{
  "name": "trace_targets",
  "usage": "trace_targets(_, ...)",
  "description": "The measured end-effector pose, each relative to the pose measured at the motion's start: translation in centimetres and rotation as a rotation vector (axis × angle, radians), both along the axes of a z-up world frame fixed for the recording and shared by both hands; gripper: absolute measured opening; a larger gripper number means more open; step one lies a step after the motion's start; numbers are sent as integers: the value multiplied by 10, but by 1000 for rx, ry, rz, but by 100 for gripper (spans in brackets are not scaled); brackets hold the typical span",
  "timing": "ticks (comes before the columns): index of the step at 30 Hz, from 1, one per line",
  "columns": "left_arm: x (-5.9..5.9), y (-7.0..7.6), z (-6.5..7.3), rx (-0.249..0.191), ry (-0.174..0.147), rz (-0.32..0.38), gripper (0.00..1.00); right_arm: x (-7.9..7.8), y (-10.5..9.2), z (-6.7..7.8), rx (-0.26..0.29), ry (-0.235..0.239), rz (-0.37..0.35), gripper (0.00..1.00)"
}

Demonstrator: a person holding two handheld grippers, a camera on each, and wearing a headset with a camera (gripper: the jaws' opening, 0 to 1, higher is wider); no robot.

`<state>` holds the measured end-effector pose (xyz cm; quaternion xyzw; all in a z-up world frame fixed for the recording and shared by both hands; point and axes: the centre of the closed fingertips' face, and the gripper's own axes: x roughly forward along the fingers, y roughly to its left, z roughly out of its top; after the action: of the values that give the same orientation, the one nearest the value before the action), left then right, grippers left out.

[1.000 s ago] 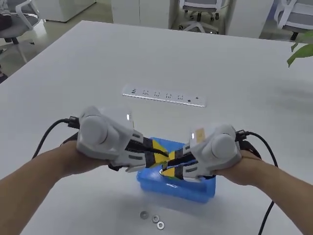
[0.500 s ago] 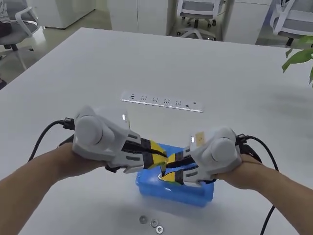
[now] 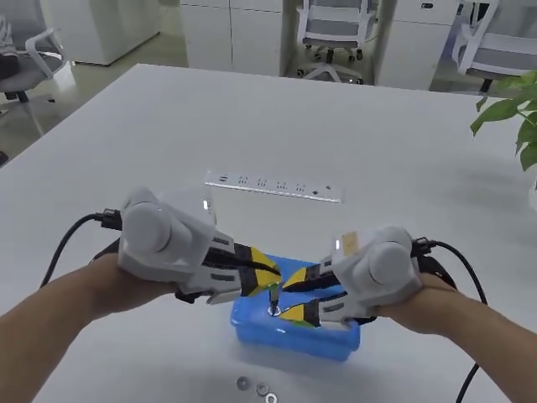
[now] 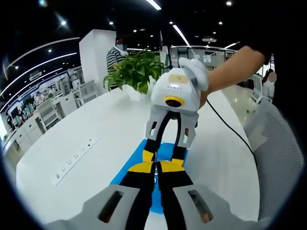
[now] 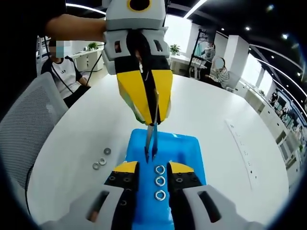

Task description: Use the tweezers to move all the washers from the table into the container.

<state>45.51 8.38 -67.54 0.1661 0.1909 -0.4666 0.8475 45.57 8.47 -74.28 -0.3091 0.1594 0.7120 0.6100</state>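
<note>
My left gripper (image 3: 270, 274) is shut on slim metal tweezers (image 3: 273, 299), whose tips point down into the blue container (image 3: 294, 336). In the right gripper view the tweezers (image 5: 151, 139) hang from the left gripper (image 5: 147, 120) over the container (image 5: 182, 146). Three washers (image 5: 159, 181) lie in a row inside it. My right gripper (image 5: 153, 168) faces the left one, open with nothing between its fingers, just in front of the tweezers. Three more washers (image 3: 260, 389) lie on the white table (image 3: 352, 134) near the container's front; they also appear as washers (image 5: 101, 161) left of it.
A white power strip (image 3: 273, 186) lies on the table beyond the container. A green plant (image 3: 512, 117) leans in at the right edge. Office chairs (image 3: 331, 25) stand past the table's far side. Cables trail from both grippers toward me.
The two grippers have drawn slightly apart over the container, and the tweezers now show hanging from the left one. The head camera has tilted up a little.
</note>
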Motion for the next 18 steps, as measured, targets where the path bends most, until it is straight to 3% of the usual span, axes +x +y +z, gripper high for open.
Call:
trace_targets(11, -9, -1, 10, -2, 4, 15, 6, -2, -22, 13, 30, 25, -88, 33)
trace_targets(18, -13, -3, 17, -8, -2, 17, 6, -5, -37, 13, 32, 38, -130, 39)
